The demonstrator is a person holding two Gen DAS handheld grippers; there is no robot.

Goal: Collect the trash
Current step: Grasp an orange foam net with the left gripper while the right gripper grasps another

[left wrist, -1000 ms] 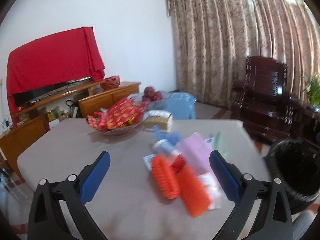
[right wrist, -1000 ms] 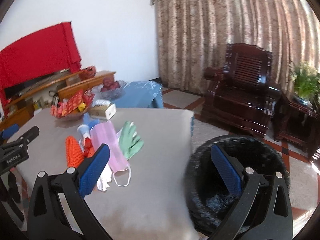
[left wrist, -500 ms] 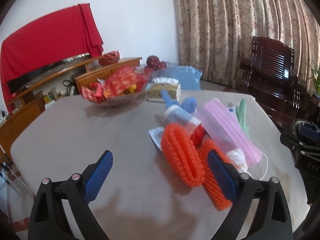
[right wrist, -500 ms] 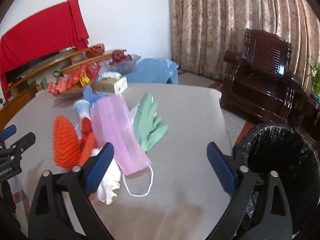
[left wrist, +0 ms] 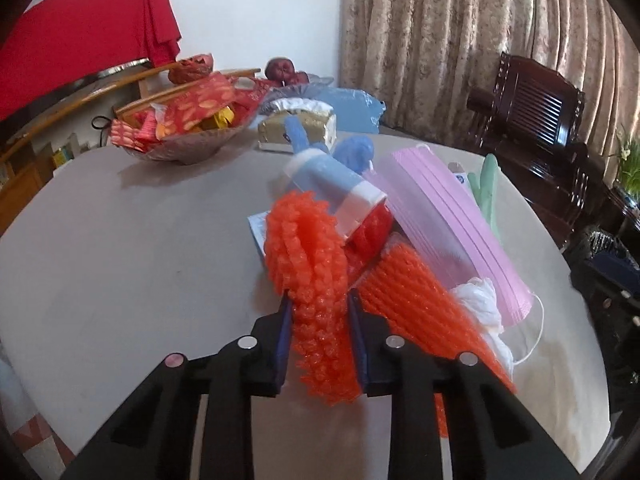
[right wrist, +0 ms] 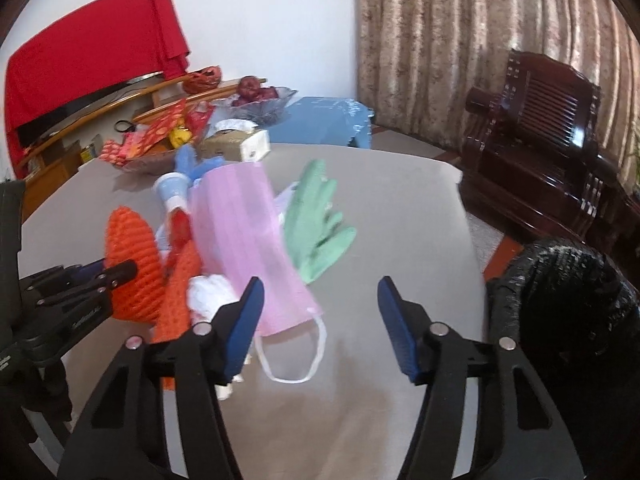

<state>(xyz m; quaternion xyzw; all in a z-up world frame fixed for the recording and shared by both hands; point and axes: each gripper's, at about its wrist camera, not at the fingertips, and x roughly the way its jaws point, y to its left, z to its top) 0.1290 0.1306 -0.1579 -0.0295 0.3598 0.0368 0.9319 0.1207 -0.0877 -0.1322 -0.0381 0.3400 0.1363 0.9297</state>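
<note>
Orange net (left wrist: 316,276), on the desk (left wrist: 120,264) in the trash pile, is being pinched by the left gripper (left wrist: 320,320). Right gripper (right wrist: 320,320) is being held open, empty, over the mask (right wrist: 248,248). Risk: the net's soft mesh slipping free, or the bottle (left wrist: 332,184) being dragged off, short of the bin (right wrist: 568,304).

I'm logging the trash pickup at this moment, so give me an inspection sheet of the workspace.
Surface: grey table, trash piled toward its left half.
Job's things: orange foam net, second orange net, pink face mask, green glove, white tissue, blue-and-white bottle; black-lined trash bin beside the table.
Clutter: snack bowl, tissue box.
Grippers: left gripper shut on orange foam net; right gripper open above the mask's ear loop.
Cables: nothing seen.
Surroundings: curtain, wooden armchair, red cloth.
</note>
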